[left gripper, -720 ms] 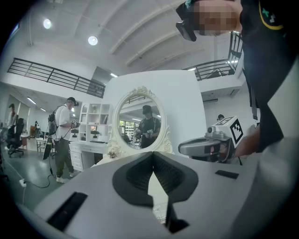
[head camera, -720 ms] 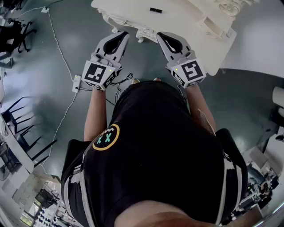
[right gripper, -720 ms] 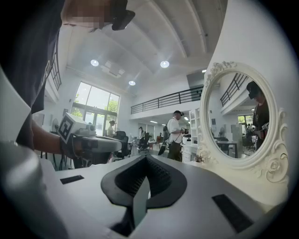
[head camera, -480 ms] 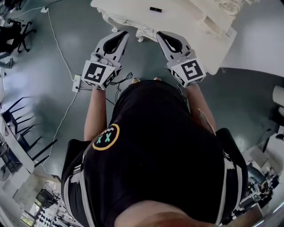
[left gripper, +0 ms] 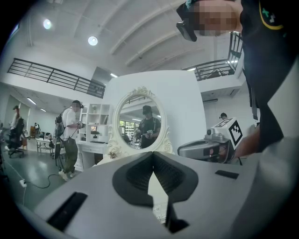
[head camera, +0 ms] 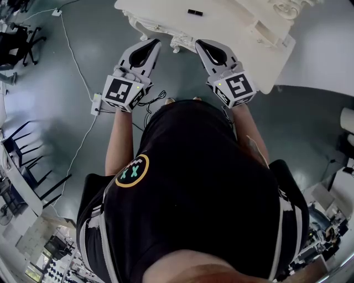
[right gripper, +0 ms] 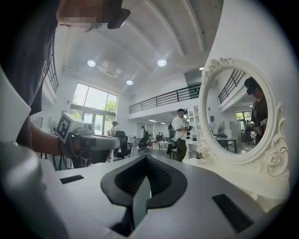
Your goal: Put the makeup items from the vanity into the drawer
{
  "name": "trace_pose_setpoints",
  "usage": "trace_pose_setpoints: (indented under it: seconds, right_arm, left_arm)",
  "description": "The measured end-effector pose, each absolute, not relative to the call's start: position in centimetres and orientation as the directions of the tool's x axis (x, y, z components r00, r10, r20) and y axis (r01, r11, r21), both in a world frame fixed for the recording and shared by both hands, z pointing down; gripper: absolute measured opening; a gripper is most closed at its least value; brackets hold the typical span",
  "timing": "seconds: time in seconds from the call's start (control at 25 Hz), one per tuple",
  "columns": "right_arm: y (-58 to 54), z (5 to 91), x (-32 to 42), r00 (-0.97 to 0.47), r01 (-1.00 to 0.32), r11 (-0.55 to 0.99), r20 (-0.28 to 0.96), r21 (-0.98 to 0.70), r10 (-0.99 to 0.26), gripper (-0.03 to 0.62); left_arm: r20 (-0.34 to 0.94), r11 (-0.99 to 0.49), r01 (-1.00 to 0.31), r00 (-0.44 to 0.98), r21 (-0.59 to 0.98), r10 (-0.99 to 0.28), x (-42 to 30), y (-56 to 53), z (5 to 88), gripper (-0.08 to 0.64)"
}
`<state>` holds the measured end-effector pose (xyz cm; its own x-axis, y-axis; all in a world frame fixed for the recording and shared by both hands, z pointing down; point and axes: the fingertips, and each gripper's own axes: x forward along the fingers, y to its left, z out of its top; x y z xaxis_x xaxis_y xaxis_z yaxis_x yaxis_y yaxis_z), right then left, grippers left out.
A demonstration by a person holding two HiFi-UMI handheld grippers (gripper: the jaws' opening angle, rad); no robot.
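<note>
Black makeup item (head camera: 194,12) lies on vanity tabletop (head camera: 232,25), long axis approx 9–3 o'clock. It's at 12 o'clock from right tongs (head camera: 200,44) and 1 o'clock from left tongs (head camera: 150,44), so right is nearer. Both tongs fully closed, empty, touching nothing.

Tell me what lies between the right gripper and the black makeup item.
Bare vanity top only, between right gripper and black makeup item; head view shows it.
</note>
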<state>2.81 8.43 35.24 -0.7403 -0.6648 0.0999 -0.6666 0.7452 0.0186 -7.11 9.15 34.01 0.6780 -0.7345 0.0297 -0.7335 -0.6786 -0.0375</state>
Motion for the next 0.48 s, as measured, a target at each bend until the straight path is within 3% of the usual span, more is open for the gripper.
trace_pose_setpoints:
  seconds: [0.24, 0.48]
  right_arm:
    - [8.55, 35.09, 2.83, -0.745, -0.663, 0.748, 0.089, 0.011, -0.661, 0.021]
    - [8.77, 35.32, 2.52, -0.752, -0.655, 0.756, 0.098, 0.002, -0.652, 0.068]
  left_arm:
    - [0.03, -0.678, -0.734, 0.678, -0.035, -0.735, -7.09, 9.29, 34.06, 0.02]
    - [0.031, -0.68, -0.733, 0.68, -0.025, -0.733, -7.14, 9.39, 34.14, 0.02]
